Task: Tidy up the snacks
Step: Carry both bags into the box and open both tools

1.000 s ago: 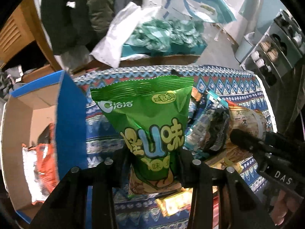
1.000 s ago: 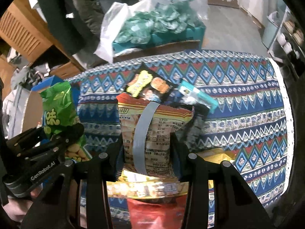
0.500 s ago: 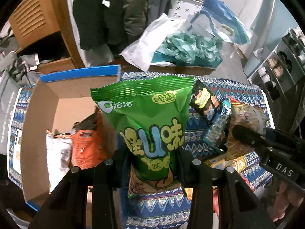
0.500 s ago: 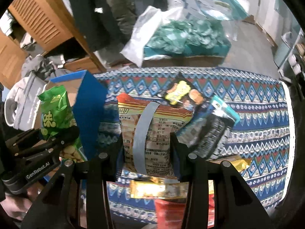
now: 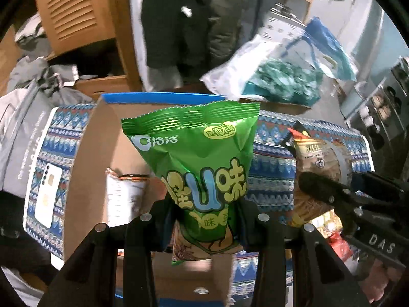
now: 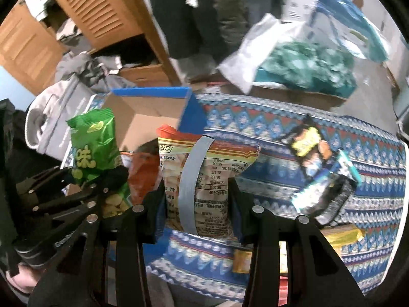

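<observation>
Since the job is to sort snacks into one place, I have both packets lifted clear of the patterned cloth (image 6: 319, 230) and carried toward the open box (image 5: 84, 179), each held upright by its lower end so the sealed top stands free and the bag can drop in bottom first.

My left tool (image 5: 207, 220) is clamped on the green bag (image 5: 196, 158), its fingers pinching the lower part with the bag's base bunched between them; the bag hangs above the box mouth, where a white packet (image 5: 125, 197) already lies inside.

My right tool (image 6: 196, 204) is clamped on the taped bag (image 6: 202, 174), gripping it low on both sides. That bag sits just beside the box's blue flap (image 6: 191, 117), over the cloth edge rather than the opening, as far as I can judge.

Other snacks remain on the cloth: a black packet (image 6: 306, 145) and a striped wrapper (image 6: 329, 192), well apart from the box.
</observation>
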`<state>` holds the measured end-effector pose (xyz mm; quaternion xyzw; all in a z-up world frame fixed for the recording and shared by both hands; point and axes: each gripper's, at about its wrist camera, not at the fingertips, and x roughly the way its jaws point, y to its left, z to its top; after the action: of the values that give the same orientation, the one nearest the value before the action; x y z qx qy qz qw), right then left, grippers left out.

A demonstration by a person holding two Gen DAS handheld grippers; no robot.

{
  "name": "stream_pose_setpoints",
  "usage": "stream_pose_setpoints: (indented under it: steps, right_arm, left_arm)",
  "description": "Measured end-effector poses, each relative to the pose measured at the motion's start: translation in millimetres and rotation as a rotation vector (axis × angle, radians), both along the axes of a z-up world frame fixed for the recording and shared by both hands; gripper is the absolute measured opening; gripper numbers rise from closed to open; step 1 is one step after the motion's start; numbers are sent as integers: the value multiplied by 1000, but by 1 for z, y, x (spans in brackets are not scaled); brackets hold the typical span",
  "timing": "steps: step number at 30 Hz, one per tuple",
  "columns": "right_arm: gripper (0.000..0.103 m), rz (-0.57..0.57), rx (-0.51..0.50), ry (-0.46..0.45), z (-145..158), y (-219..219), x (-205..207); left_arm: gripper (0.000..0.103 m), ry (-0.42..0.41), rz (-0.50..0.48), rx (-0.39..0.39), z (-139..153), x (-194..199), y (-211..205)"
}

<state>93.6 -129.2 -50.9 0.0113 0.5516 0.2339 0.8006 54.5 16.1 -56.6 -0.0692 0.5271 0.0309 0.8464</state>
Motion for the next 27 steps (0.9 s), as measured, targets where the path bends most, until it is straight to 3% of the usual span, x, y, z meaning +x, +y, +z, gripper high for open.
stream_pose_setpoints:
  steps: [11,24,27]
  right_arm:
    - [41,101,-21,32,-11,74,-4]
    - [42,135,-52,99,-32,115,-2]
    - [43,130,-57,103,-34,117,-1]
  left_arm:
    - [41,2,79,-7,-12,-20,56]
    - [42,60,121,-16,-38,-26,92]
    - [51,70,137,-12,-43,-25,95]
